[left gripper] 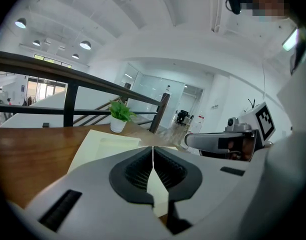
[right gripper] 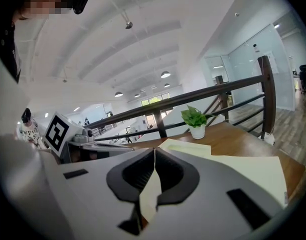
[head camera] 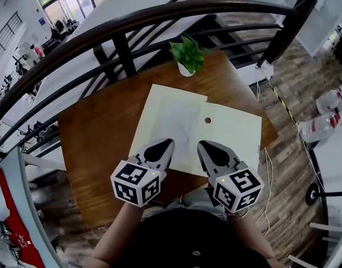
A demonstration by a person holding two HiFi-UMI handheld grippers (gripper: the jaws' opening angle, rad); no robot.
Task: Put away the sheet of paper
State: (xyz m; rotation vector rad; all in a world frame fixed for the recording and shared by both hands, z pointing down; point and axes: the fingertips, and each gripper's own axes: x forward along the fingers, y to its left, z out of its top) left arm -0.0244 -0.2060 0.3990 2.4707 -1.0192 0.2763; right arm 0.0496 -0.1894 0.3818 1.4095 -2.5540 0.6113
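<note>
A white sheet of paper (head camera: 179,121) lies on the left half of an open cream folder (head camera: 238,135) on the wooden table (head camera: 95,144). My left gripper (head camera: 164,146) is at the sheet's near left edge, with its jaws pressed together on a thin pale edge (left gripper: 153,151). My right gripper (head camera: 205,148) is at the near right edge and is likewise shut, with a pale strip (right gripper: 154,156) showing between its jaws. The sheet runs flat from both grippers toward the far side of the table. A small round hole (head camera: 208,120) marks the folder near its middle.
A potted green plant (head camera: 188,54) in a white pot stands at the table's far edge, just beyond the folder. A dark curved railing (head camera: 120,27) runs behind the table. To the right the table ends above a wooden floor with cables (head camera: 269,166).
</note>
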